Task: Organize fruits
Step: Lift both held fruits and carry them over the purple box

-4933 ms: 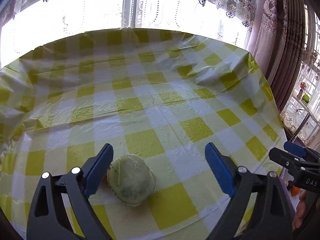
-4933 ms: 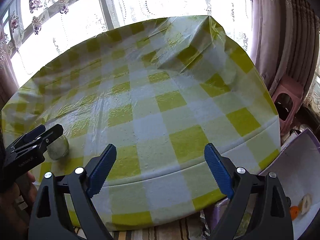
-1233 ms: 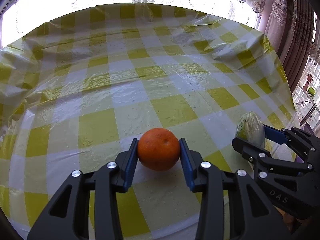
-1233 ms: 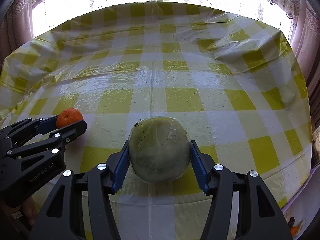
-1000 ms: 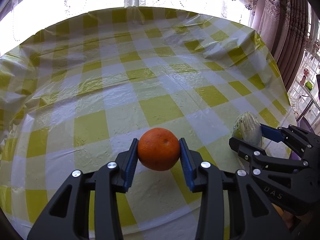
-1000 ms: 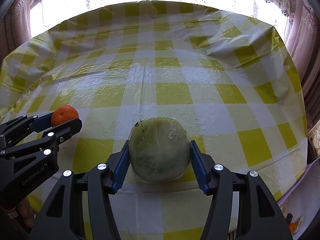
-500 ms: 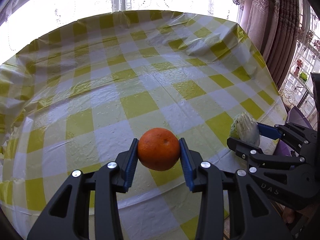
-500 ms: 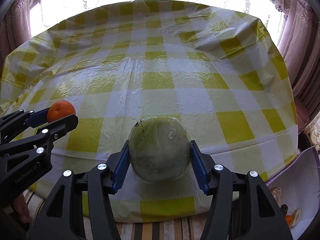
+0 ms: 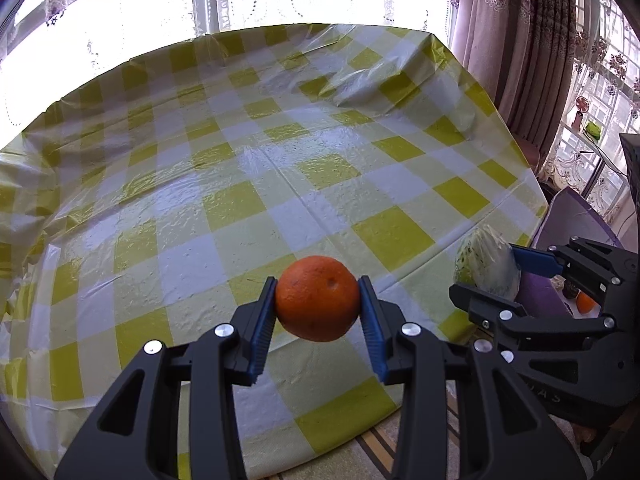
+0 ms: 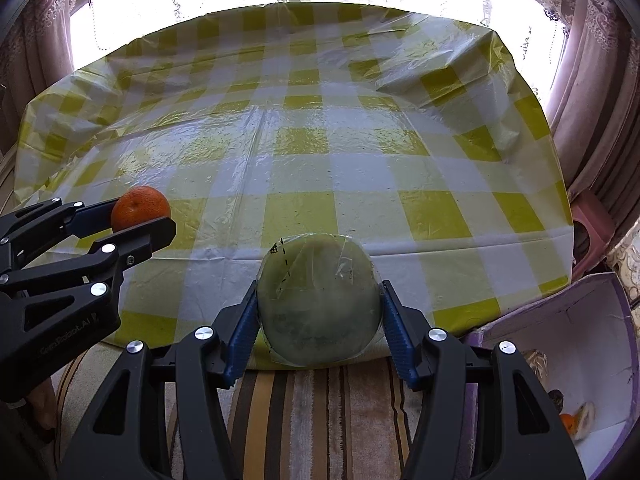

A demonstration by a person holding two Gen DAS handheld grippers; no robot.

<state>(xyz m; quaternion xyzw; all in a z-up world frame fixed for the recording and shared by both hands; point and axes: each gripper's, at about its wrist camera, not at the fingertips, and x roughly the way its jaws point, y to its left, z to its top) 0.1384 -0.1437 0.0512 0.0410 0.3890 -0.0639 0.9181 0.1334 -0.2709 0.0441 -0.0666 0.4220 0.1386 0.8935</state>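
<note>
Orange sits dead centre between my left gripper's blue pads, jaws closed about halfway and pinching it on both sides; it hangs clear of the table, over the near edge; from the right camera I see it side-on, near the pad tips. My right gripper has the wrapped melon, pale green under clear film; jaws stand wider here, pads pressed to its left and right flanks, fruit held near the tips; it hangs over the table's near edge, striped cloth below. Purple box lies low on my right, beside the table; a small orange piece and some pale bits lie inside.
</note>
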